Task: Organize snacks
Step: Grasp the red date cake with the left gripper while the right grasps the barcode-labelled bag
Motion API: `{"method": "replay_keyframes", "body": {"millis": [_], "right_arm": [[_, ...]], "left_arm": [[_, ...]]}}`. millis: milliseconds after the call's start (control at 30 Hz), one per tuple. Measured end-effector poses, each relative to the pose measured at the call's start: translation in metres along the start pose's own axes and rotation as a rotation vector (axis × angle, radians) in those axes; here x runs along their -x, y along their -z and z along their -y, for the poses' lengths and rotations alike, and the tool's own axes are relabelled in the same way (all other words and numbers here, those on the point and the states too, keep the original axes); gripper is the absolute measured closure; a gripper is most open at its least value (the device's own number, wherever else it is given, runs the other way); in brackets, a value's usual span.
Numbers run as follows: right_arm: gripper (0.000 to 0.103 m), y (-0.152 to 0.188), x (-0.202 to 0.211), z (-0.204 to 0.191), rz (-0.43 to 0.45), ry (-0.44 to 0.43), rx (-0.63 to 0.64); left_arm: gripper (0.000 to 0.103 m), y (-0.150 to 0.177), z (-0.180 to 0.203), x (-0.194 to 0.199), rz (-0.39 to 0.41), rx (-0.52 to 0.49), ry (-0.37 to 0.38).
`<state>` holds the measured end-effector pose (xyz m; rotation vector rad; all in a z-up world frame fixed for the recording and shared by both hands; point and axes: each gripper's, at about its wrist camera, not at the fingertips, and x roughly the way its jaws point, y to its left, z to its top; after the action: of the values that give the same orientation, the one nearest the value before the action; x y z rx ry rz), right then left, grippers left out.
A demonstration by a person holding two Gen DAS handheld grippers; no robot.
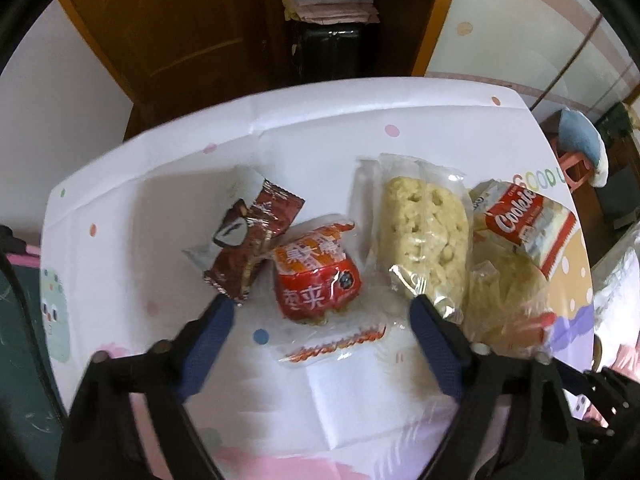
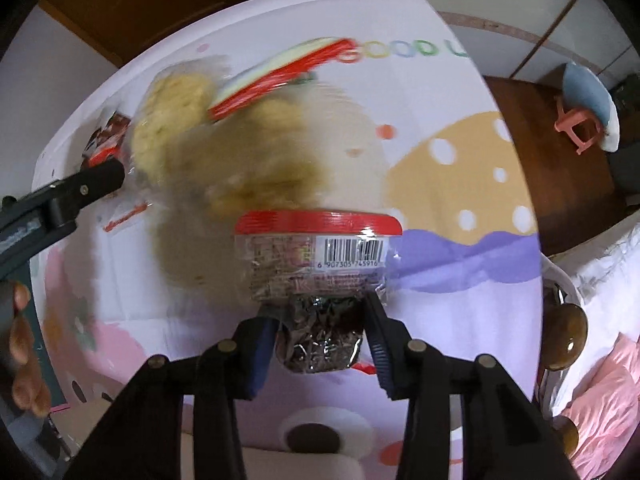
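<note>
In the left wrist view my left gripper (image 1: 322,312) is open and empty, its fingers either side of a red-and-orange snack pack (image 1: 316,276). A brown chocolate wafer pack (image 1: 256,240) lies left of it, a clear-wrapped rice cake (image 1: 424,236) lies right, then a red "Cookies" pack (image 1: 528,228) resting on another pale snack bag (image 1: 504,296). In the right wrist view my right gripper (image 2: 320,332) is shut on a clear snack pack with a red edge and barcode (image 2: 316,256), held above the table. Blurred pale snacks (image 2: 240,152) lie beyond.
The table is covered by a white cartoon-print cloth (image 1: 168,184). A dark wooden door and a black case with folded cloths (image 1: 328,20) stand behind it. A pink stool (image 2: 580,124) stands to the right. The left gripper's finger (image 2: 100,180) shows at the left of the right wrist view.
</note>
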<state>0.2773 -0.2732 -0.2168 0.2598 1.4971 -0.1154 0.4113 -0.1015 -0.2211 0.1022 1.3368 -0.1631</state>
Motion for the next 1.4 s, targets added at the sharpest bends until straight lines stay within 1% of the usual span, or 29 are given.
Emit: {"method": "replay_keyframes", "body": {"millis": [33, 67, 100, 167, 200, 267, 300, 333, 367, 400, 500, 533, 733, 833, 867, 933, 1000, 1100, 1200, 1300, 1400], "right_arm": [[0.061, 0.000, 0.001, 0.005, -0.004, -0.020, -0.009], [0.061, 0.000, 0.001, 0.007, -0.005, -0.037, -0.011], [0.061, 0.001, 0.003, 0.010, -0.003, -0.047, -0.012], [0.061, 0.002, 0.002, 0.011, -0.003, -0.056, -0.005], [0.061, -0.003, 0.000, 0.011, -0.002, -0.057, 0.000], [0.061, -0.003, 0.000, 0.011, 0.004, -0.056, 0.014], [0.061, -0.002, -0.001, 0.010, 0.007, -0.053, 0.019], [0.061, -0.005, -0.001, 0.017, 0.008, -0.054, 0.021], [0.061, -0.004, -0.003, 0.019, 0.009, -0.055, 0.022], [0.061, 0.001, -0.009, 0.024, 0.010, -0.057, 0.025], [0.060, -0.004, -0.008, 0.023, 0.013, -0.064, 0.027], [0.060, -0.002, -0.011, 0.023, 0.013, -0.066, 0.028], [0.060, -0.002, -0.010, 0.024, 0.014, -0.070, 0.035], [0.060, 0.000, -0.005, 0.022, 0.017, -0.066, 0.048], [0.061, 0.001, -0.006, 0.022, 0.018, -0.064, 0.049], [0.061, 0.002, -0.005, 0.021, 0.018, -0.063, 0.049], [0.061, 0.002, -0.004, 0.019, 0.018, -0.070, 0.052], [0.061, 0.005, 0.001, 0.018, 0.025, -0.103, 0.045], [0.061, 0.010, 0.013, 0.017, 0.050, -0.136, 0.041], [0.061, 0.016, 0.036, 0.017, 0.091, -0.170, 0.037], [0.061, 0.026, 0.071, 0.016, 0.153, -0.193, 0.054]], "left_arm": [[0.026, 0.000, -0.001, -0.002, -0.002, 0.020, 0.020], [0.033, -0.001, -0.005, -0.003, 0.000, 0.054, 0.048], [0.037, -0.001, -0.009, -0.004, 0.005, 0.091, 0.073], [0.038, -0.001, -0.018, -0.004, 0.018, 0.146, 0.104], [0.038, -0.001, -0.023, -0.003, 0.030, 0.175, 0.125], [0.038, 0.000, -0.031, -0.003, 0.043, 0.218, 0.146], [0.039, 0.001, -0.034, -0.004, 0.042, 0.229, 0.145], [0.040, 0.002, -0.035, -0.006, 0.037, 0.238, 0.137], [0.042, 0.002, -0.037, -0.010, 0.031, 0.246, 0.126], [0.042, 0.003, -0.039, -0.013, 0.026, 0.254, 0.125], [0.043, 0.004, -0.044, -0.019, 0.017, 0.297, 0.152], [0.043, 0.004, -0.042, -0.021, 0.005, 0.301, 0.139], [0.046, 0.004, -0.024, -0.021, 0.019, 0.266, 0.053], [0.052, 0.007, -0.020, -0.019, 0.027, 0.267, 0.047], [0.058, 0.009, -0.020, -0.018, 0.025, 0.262, 0.051], [0.059, 0.012, -0.024, -0.015, 0.017, 0.263, 0.056], [0.059, 0.017, -0.028, -0.010, 0.019, 0.253, 0.044], [0.059, 0.023, -0.039, 0.001, 0.019, 0.243, 0.049], [0.059, 0.034, -0.051, 0.024, 0.028, 0.227, 0.058], [0.059, 0.045, -0.059, 0.060, 0.069, 0.208, 0.065], [0.059, 0.063, -0.065, 0.114, 0.141, 0.177, 0.089]]}}
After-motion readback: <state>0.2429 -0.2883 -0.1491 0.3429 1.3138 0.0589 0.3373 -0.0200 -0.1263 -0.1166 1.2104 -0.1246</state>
